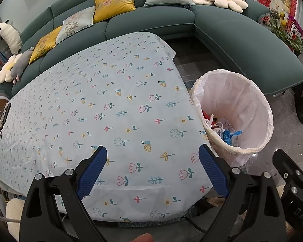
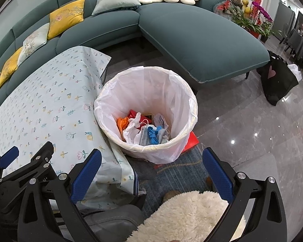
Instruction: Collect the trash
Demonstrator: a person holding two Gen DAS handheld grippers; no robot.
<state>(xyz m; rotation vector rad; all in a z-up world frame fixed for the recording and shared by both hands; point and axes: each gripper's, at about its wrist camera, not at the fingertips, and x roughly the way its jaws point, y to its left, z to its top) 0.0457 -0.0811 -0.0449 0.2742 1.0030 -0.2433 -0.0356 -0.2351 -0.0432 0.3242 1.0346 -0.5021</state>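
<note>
Your left tongs (image 1: 152,155) are spread wide with nothing between them, and they hang over the near end of the table (image 1: 103,104). Your right tongs (image 2: 151,159) are also wide apart and empty, above the floor just in front of the trash bin (image 2: 188,98). The bin stands on the floor beside the corner of the table, lined with a white bag. The trash (image 2: 143,127) lies at its bottom: orange, red, white and blue scraps with a blue cord. On the flowered tablecloth (image 1: 131,70) I see no loose trash at all; only a dark object (image 1: 3,115) sits at the far left edge, which I cannot identify. So the collecting looks almost or fully finished. What may remain is a red flat piece (image 2: 190,142) on the floor, partly under the bin.
</note>
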